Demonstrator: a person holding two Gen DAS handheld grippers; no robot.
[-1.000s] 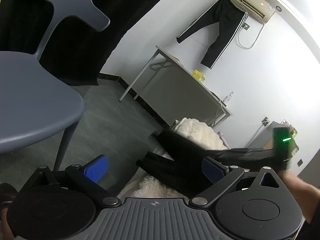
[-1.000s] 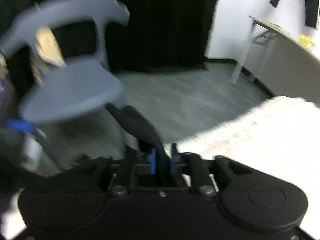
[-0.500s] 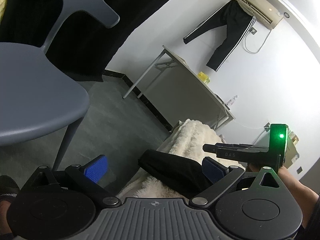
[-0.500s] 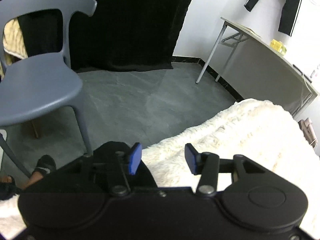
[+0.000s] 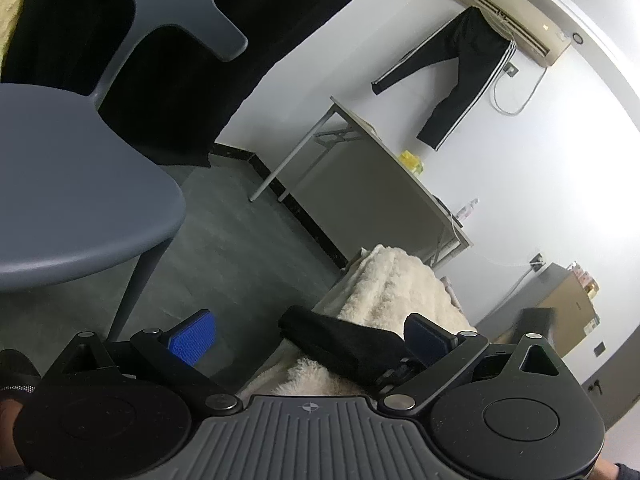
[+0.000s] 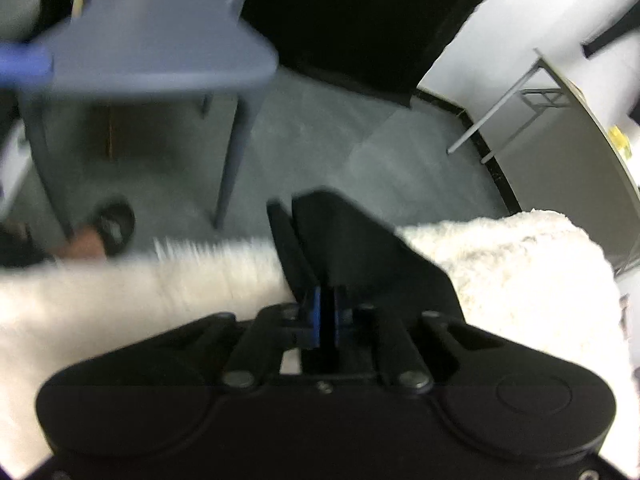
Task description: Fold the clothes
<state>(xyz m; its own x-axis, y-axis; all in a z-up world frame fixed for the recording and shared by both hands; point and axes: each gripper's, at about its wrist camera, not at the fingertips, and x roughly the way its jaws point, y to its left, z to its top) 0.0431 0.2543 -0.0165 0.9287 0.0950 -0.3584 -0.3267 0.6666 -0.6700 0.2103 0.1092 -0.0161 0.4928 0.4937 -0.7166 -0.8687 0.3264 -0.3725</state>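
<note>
- While my right gripper (image 6: 325,312) has its fingers clamped on the black garment (image 6: 360,248), my left gripper (image 5: 308,332) fingers stand apart, empty.
- Garment lies partly folded on the white fleece blanket (image 6: 512,264); judged midway, final folds remain.
- Beyond: grey chair (image 5: 80,184).

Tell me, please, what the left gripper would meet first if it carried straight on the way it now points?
Probably the black garment lying on the fluffy white blanket: it sits just ahead of the open left gripper, near its right finger. Depth is unclear, so it might pass just beside the cloth and reach the blanket.
</note>
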